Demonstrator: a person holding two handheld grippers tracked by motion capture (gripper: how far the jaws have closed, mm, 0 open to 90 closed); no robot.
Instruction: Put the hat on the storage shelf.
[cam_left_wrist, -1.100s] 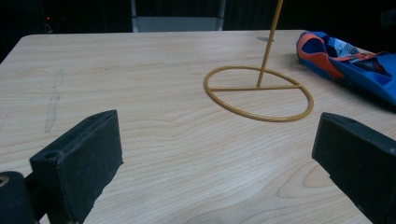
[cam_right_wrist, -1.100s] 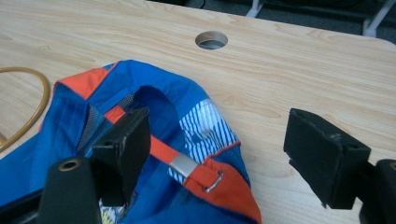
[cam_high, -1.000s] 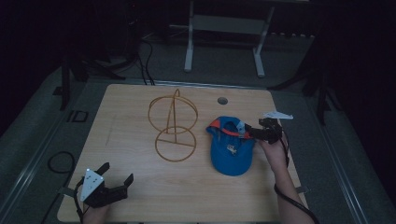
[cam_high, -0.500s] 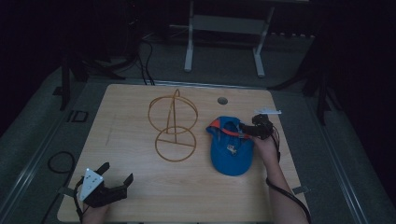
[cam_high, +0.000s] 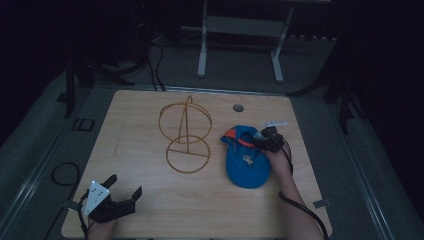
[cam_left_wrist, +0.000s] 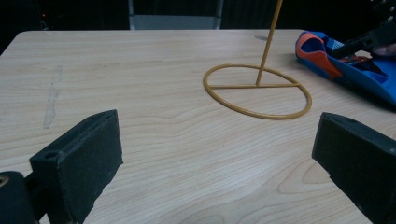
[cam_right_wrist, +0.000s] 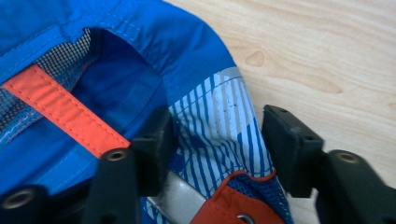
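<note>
On the right half of the wooden table (cam_high: 150, 200), a blue cap (cam_high: 247, 167) lies upside down, its orange-trimmed opening facing up. The right gripper (cam_high: 260, 143) reaches into it from the right edge, with the person's hand behind it. Seen from the right gripper view, the jaws straddle a fold of the cap's rim (cam_right_wrist: 219, 126), a striped blue-and-white part of the fabric, with an orange strap (cam_right_wrist: 63, 112) running off to the left inside the cap. The jaws have just been closing and now stand about half open. The left pad lies against the cloth, while a narrow gap remains between the fabric and the right pad, so the fold is between them but not yet pinched.

Just left of the cap stands a yellow wire stand (cam_high: 186, 134): a flat ring on the table, an upright rod and a hoop at the top. Cap and stand lie close together but apart.

Near the table's front left corner rests the left gripper (cam_high: 124, 192), well apart from the cap. Its jaws are spread wide with nothing between them, only bare tabletop, as the left gripper view shows.
</note>
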